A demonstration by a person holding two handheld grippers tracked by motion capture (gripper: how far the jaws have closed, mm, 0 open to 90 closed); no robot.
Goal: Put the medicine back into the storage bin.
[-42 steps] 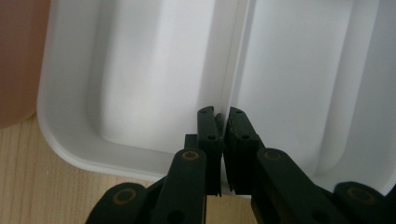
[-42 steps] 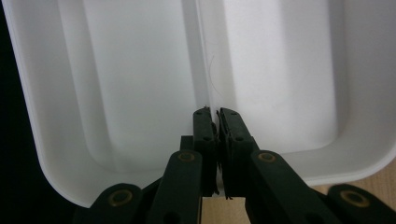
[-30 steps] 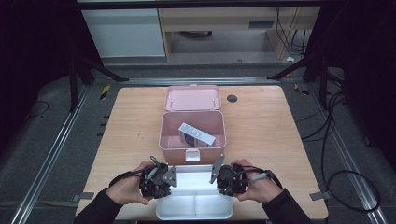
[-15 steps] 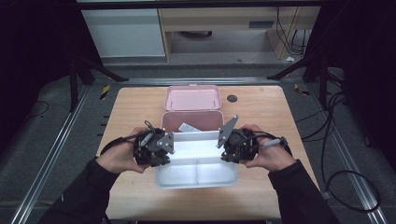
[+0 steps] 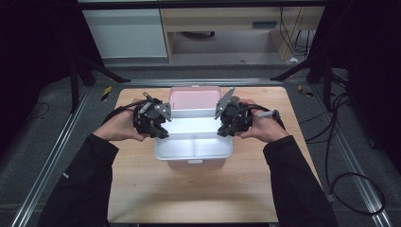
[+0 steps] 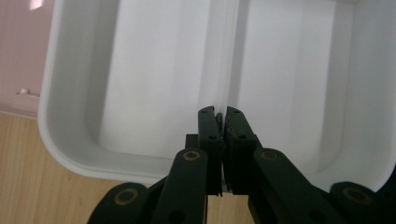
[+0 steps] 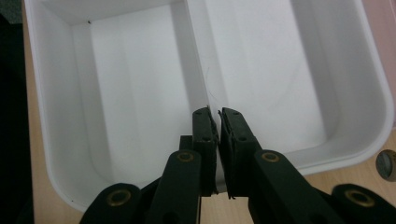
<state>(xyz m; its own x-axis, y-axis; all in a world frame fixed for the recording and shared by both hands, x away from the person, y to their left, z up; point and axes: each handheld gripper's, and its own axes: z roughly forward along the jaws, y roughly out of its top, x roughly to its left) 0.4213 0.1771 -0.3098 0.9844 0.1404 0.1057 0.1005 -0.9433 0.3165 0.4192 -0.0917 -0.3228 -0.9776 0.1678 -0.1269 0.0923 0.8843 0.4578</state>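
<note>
Both grippers (image 5: pixel 161 130) (image 5: pixel 226 128), clamped on the tray (image 5: pixel 194 149) ends, carried it from the table's near edge over the box (image 5: pixel 194 94); you kept it level.

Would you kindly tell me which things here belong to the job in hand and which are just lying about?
In the job:
white divided tray
pink box
left gripper
right gripper

Lying about:
small dark round object
yellow-black item

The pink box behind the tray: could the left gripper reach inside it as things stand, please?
Probably not: the left gripper is clamped on the white tray, which hangs over the pink box and covers its opening.
</note>
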